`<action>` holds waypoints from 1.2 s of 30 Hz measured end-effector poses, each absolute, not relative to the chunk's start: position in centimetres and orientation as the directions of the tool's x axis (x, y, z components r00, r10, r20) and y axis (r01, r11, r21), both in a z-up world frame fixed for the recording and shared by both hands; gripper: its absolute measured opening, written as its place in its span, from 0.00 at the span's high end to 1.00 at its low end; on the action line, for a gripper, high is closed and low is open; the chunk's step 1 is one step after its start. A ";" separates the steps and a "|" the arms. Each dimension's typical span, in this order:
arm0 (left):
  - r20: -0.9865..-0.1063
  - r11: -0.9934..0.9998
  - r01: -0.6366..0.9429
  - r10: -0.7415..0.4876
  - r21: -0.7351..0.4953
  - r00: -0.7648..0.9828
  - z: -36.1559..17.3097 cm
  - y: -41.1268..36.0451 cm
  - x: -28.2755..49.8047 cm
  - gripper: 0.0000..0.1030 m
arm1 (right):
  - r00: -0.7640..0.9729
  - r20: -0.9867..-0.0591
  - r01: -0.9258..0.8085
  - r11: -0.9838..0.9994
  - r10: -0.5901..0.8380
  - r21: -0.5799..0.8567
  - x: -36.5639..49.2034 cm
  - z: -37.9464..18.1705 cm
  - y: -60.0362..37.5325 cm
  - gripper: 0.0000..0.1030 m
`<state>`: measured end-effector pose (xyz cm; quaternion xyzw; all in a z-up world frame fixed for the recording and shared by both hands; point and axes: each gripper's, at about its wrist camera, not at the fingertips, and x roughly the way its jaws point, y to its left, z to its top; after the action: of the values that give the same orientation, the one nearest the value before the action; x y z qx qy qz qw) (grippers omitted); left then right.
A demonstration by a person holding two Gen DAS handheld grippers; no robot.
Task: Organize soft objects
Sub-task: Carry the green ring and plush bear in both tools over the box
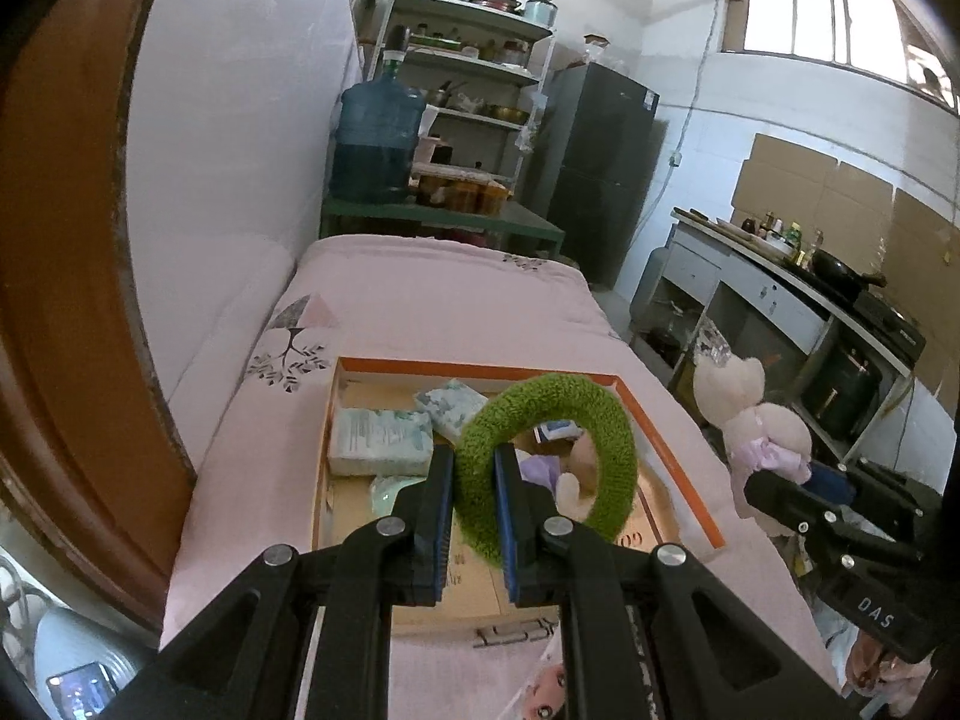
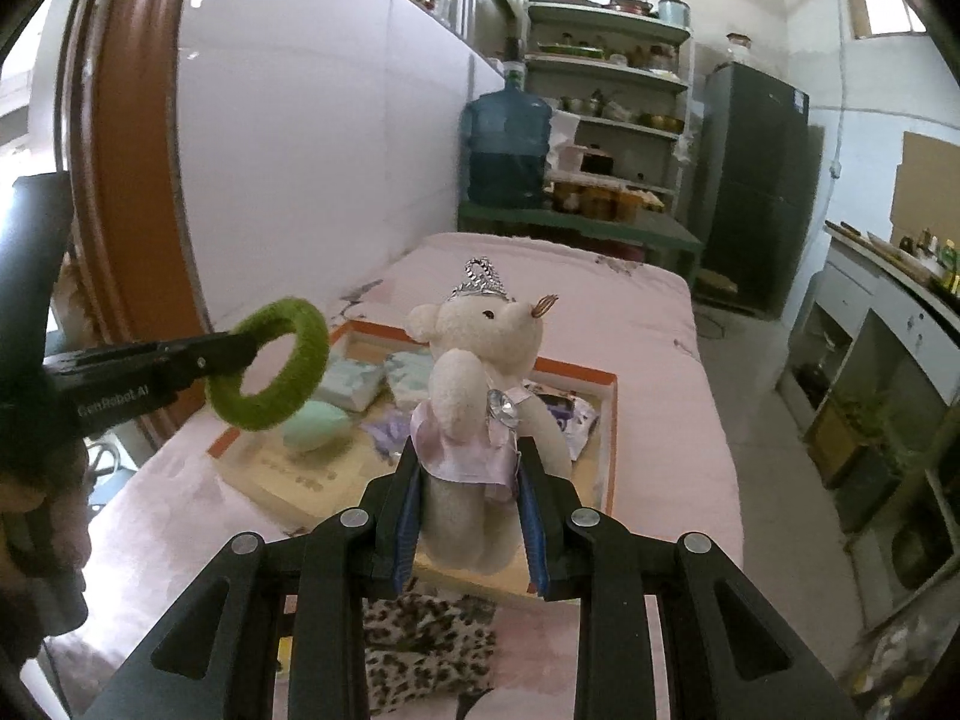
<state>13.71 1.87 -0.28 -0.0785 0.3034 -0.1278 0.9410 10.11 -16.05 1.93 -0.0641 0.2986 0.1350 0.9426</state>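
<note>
My left gripper (image 1: 474,468) is shut on a fuzzy green ring (image 1: 606,414) and holds it above an open cardboard box with an orange rim (image 1: 480,367); they also show in the right wrist view, gripper (image 2: 231,354) and ring (image 2: 312,354). My right gripper (image 2: 468,474) is shut on a cream teddy bear (image 2: 480,354) with a silver crown and lilac dress, held upright over the box (image 2: 612,414). The bear also shows in the left wrist view (image 1: 756,414). The box holds tissue packs (image 1: 381,441), a mint soft object (image 2: 315,426) and other soft items.
The box lies on a bed with a pink cover (image 1: 420,300). A leopard-print cloth (image 2: 420,642) lies near the bed's front edge. A brown door frame (image 1: 60,240) is at left. A water jug (image 1: 375,138), shelves, a fridge (image 1: 600,168) and a kitchen counter (image 1: 780,294) stand beyond.
</note>
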 end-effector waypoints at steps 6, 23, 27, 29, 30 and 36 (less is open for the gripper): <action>-0.569 0.954 0.176 -0.288 -0.243 0.770 -1.4 1.8 15.8 0.87 | 0.767 -0.606 -0.282 0.959 0.208 -0.028 12.1 0.6 -16.3 0.72; -0.660 0.967 0.155 -0.253 -0.204 0.708 -6.2 0.7 19.1 0.87 | 0.698 -0.686 -0.259 0.965 0.205 0.024 17.5 -4.3 -16.9 0.72; -0.666 0.968 0.152 -0.247 -0.198 0.704 -6.5 0.5 19.4 0.87 | 0.693 -0.691 -0.257 0.966 0.206 0.030 17.9 -4.7 -17.1 0.72; -0.670 0.970 0.151 -0.242 -0.192 0.702 -6.7 0.4 19.5 0.87 | 0.690 -0.694 -0.257 0.966 0.206 0.031 18.1 -4.9 -17.1 0.72; -0.671 0.970 0.150 -0.240 -0.190 0.701 -6.8 0.3 19.5 0.87 | 0.688 -0.696 -0.257 0.966 0.206 0.031 18.2 -5.1 -17.1 0.72; -0.677 0.972 0.146 -0.235 -0.186 0.698 -7.2 0.3 19.9 0.87 | 0.681 -0.703 -0.255 0.966 0.204 0.034 18.6 -5.7 -17.0 0.71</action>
<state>19.86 0.25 -7.21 -0.0591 0.3748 -0.1035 0.9194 18.63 -16.96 -5.71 -0.0333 0.3793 0.1254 0.9161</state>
